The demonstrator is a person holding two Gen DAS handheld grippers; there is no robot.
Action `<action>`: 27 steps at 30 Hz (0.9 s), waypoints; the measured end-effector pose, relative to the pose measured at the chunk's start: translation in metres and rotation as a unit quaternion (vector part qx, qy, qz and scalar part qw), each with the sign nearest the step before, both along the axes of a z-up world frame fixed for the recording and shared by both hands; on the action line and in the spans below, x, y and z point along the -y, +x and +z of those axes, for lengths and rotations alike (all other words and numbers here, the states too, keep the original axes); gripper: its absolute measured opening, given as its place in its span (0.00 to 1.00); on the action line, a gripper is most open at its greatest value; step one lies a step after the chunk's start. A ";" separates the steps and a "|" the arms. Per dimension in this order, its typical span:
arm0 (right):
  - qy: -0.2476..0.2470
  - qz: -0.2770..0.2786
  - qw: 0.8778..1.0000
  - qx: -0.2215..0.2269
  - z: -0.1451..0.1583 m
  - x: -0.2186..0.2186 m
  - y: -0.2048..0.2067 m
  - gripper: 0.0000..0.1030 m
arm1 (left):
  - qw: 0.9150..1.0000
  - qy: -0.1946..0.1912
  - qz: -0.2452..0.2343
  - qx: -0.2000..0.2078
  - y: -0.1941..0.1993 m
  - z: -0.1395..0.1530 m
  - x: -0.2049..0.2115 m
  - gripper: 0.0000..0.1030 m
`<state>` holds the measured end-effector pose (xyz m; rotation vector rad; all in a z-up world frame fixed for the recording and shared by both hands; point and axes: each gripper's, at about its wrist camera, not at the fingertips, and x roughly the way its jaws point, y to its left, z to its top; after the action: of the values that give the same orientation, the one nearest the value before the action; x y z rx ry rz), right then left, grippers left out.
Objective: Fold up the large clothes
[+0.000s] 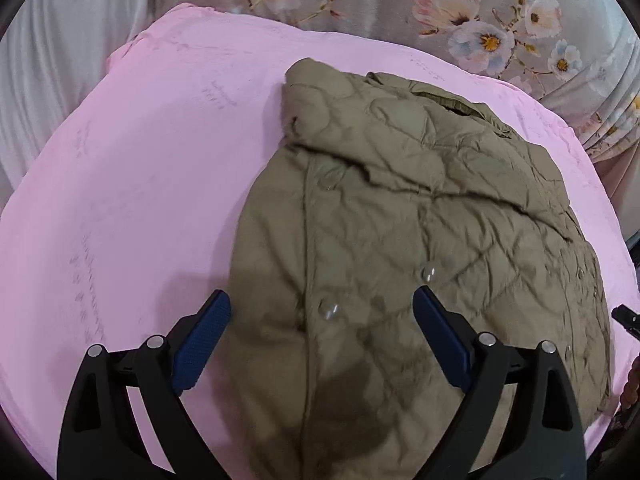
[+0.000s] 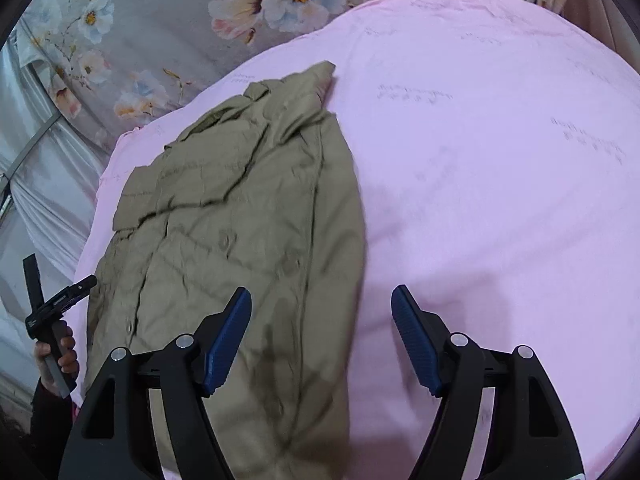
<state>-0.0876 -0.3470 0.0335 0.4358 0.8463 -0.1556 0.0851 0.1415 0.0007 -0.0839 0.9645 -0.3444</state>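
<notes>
An olive quilted jacket (image 1: 420, 232) lies partly folded on a pink sheet (image 1: 140, 160), a sleeve folded across its upper part and snap buttons showing. My left gripper (image 1: 322, 312) is open and empty above the jacket's near left edge. In the right wrist view the jacket (image 2: 240, 216) lies left of centre on the pink sheet (image 2: 500, 160). My right gripper (image 2: 322, 308) is open and empty, above the jacket's right edge near its hem.
A grey floral bedspread (image 1: 480, 12) lies behind the pink sheet. White fabric (image 1: 52, 80) hangs at far left. In the right wrist view a hand holds the other gripper's handle (image 2: 52, 320) at the left edge.
</notes>
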 end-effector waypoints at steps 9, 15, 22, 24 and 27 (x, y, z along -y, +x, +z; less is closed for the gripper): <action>0.046 0.056 0.997 -0.014 -0.030 -0.047 -0.086 0.69 | 0.994 -0.066 0.027 -0.085 -0.083 -0.028 -0.047 0.88; 0.068 0.080 0.994 0.009 -0.035 -0.065 -0.099 0.70 | 0.986 -0.139 0.013 -0.087 -0.107 -0.026 -0.043 0.88; 0.077 0.061 0.995 0.028 -0.038 -0.062 -0.101 0.14 | 0.989 -0.130 0.004 -0.073 -0.111 -0.017 -0.026 0.31; 0.089 0.058 0.993 0.058 -0.030 -0.056 -0.110 0.10 | 0.989 -0.137 0.003 -0.064 -0.113 -0.008 -0.034 0.13; 0.087 0.068 0.988 0.107 -0.006 -0.056 -0.124 0.07 | 0.985 -0.166 -0.001 -0.044 -0.121 0.016 -0.048 0.08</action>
<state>-0.2115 -0.2907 0.0279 0.5461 0.6781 0.0904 -0.0356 0.1893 0.0167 -0.4049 0.9867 -0.5054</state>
